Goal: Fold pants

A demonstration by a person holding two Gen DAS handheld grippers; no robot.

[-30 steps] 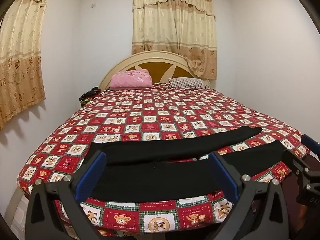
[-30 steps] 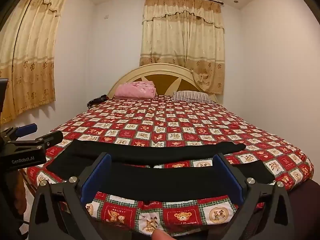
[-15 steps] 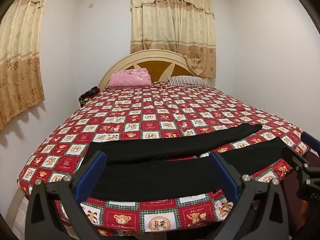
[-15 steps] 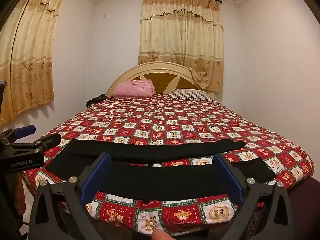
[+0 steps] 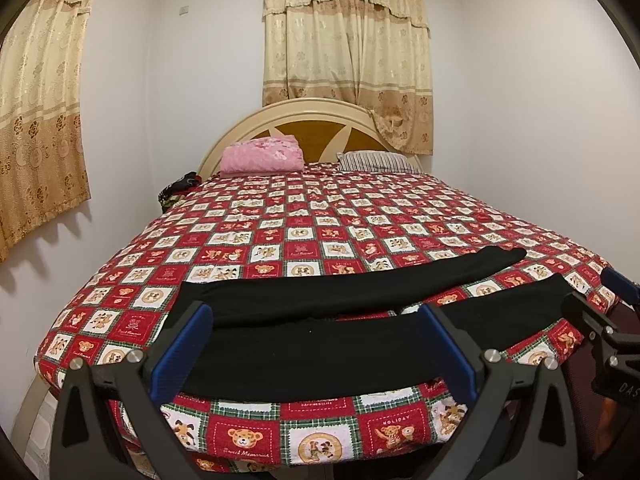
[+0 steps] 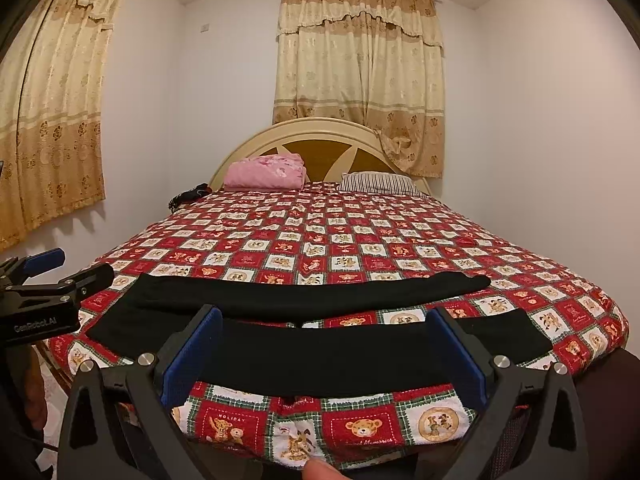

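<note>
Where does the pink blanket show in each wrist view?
Left wrist: pink blanket lies upper centre-left, at the bed's far end against the headboard.
Right wrist: pink blanket lies centre-left, again below the headboard.
Shared landmark: the striped pillow, just right of it in both.

I'm seeing the bed (image 5: 320, 224) lying under a red teddy-bear patchwork cover, black pants (image 5: 320, 332) stretching across its near edge, a pink blanket (image 5: 262, 156) and striped pillow (image 5: 376, 161) resting by the headboard.
</note>
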